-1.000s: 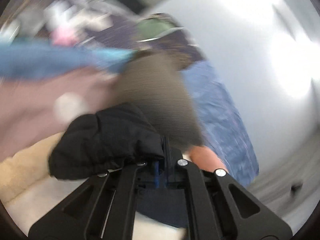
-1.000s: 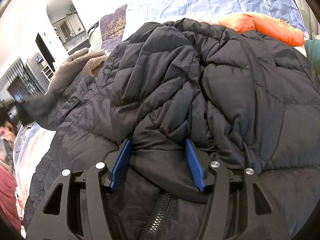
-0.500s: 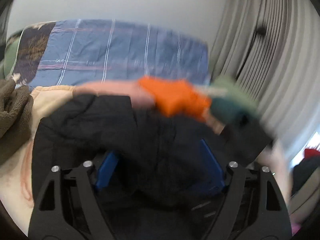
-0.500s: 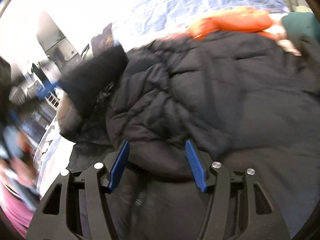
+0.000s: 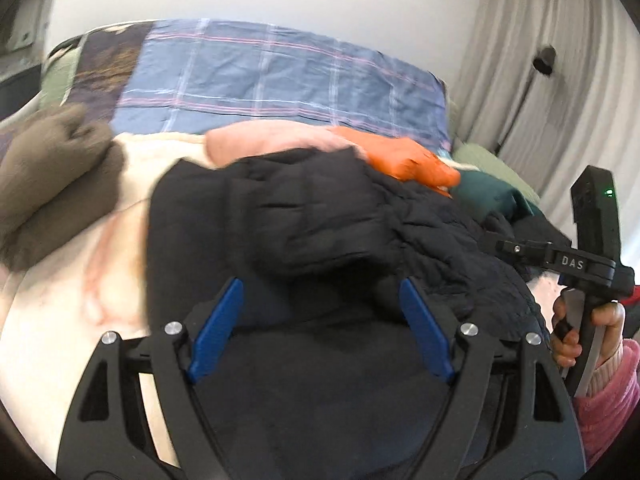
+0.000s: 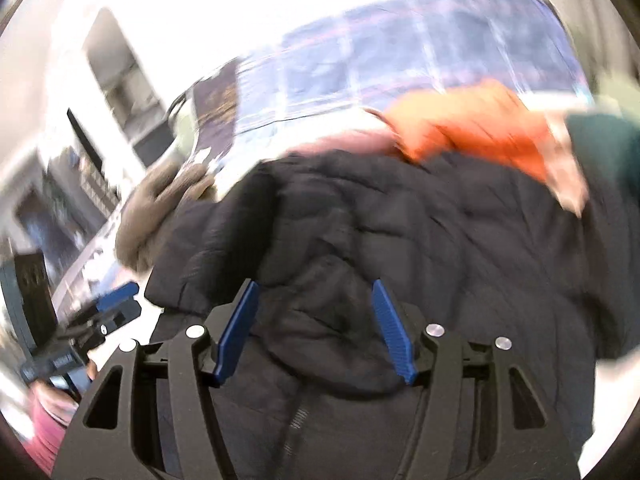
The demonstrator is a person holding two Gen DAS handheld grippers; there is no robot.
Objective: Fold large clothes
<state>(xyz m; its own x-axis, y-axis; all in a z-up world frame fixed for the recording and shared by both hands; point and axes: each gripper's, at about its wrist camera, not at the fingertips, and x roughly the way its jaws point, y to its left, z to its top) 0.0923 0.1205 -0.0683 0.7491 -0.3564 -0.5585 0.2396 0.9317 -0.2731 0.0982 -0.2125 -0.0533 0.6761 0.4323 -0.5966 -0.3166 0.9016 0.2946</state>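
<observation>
A black puffer jacket [image 5: 320, 208] lies crumpled on a bed, with a sleeve folded over its middle. My left gripper [image 5: 320, 284] hovers over its near edge. The blue pads stand wide apart and nothing is pinched between them. In the right wrist view the jacket [image 6: 440, 220] shows its collar and zipper. My right gripper [image 6: 315, 284] has the bulging collar fold between its pads, and the fold touches both. Its jaws are opening. The right gripper's body [image 5: 588, 268], held in a hand, shows at the right edge of the left wrist view.
A cream blanket [image 5: 80, 280] covers the bed, with a blue plaid quilt [image 5: 260, 68] behind it. A brown fleece [image 5: 52, 176] lies at the left. Pink [image 5: 272, 140], orange [image 5: 404, 156] and dark green [image 5: 492, 196] garments lie beyond the jacket. Grey curtains [image 5: 540, 60] hang at the right.
My left gripper let go of the black fabric, opened wide and swung round to face the jacket and the quilt. My right gripper rose with the collar fold between its pads.
</observation>
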